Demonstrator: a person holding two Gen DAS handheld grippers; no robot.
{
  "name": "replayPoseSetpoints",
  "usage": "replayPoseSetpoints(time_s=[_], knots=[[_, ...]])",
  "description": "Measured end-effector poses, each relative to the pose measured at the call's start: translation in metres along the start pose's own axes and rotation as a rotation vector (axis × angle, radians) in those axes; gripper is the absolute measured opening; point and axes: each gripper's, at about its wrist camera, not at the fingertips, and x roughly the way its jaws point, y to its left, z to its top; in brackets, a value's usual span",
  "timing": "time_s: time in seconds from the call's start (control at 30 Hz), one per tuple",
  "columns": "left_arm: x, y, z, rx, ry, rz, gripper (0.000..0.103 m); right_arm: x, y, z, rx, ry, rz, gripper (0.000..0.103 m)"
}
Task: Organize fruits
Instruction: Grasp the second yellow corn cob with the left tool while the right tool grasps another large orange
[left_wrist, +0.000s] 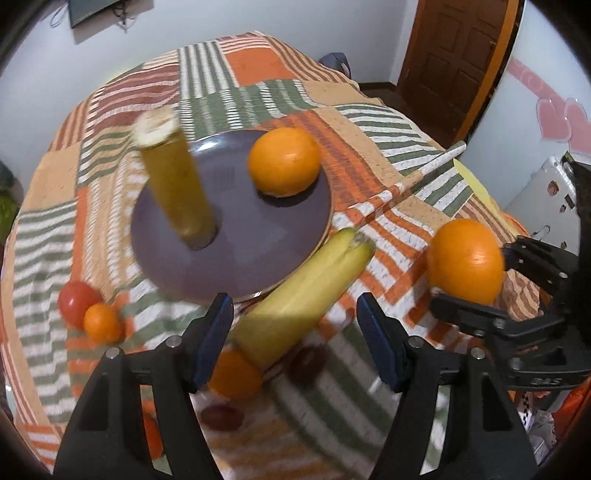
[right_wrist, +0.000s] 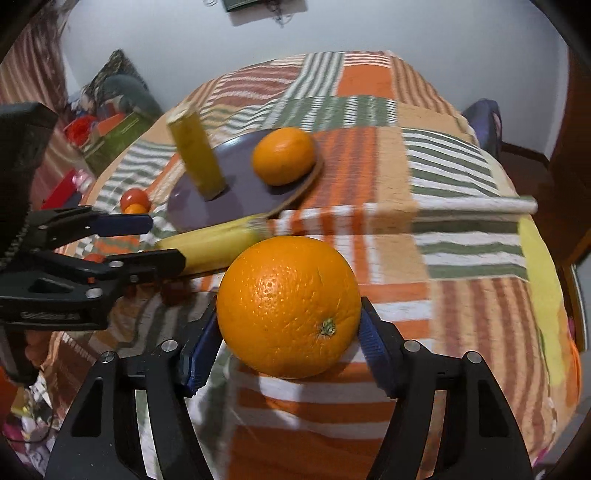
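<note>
A purple plate (left_wrist: 236, 236) on the striped patchwork cloth carries an orange (left_wrist: 283, 160) and an upright yellow-green cylinder with a pale top (left_wrist: 177, 184). A bunch of bananas (left_wrist: 306, 291) lies against the plate's near rim. My left gripper (left_wrist: 295, 339) is open astride the bananas' near end, its pads clear of the peel; in the right wrist view the left gripper (right_wrist: 164, 242) sits at the left. My right gripper (right_wrist: 288, 332) is shut on a large orange (right_wrist: 288, 306), with blue pads on both its sides, just above the cloth. The held orange (left_wrist: 465, 260) also shows right of the bananas.
A red fruit (left_wrist: 75, 301) and a small orange (left_wrist: 102, 322) lie left of the plate. Another orange (left_wrist: 236, 376) and dark red fruits (left_wrist: 221, 417) lie under my left gripper. A rolled fold of cloth (left_wrist: 424, 173) runs right of the plate. The table edge curves round.
</note>
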Motion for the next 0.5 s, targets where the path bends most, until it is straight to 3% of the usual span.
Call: replayPoseSetpoints(time_s=[0.13,0.27,0.5], knots=[[0.017,-0.015,0.013,0.065,0.023,0.008,0.068,-0.007,-0.012,-0.003,0.013,-0.016,-0.026,0.066],[0.031,-0.023,0.019,0.097,0.063,0.005,0.056,-0.011,-0.022,-0.005,0.033,-0.025,-0.011,0.066],[0.026,-0.029,0.014,0.14,0.061,-0.008,0.049,-0.007,-0.031,-0.006,0.063,-0.023,0.009,0.066]])
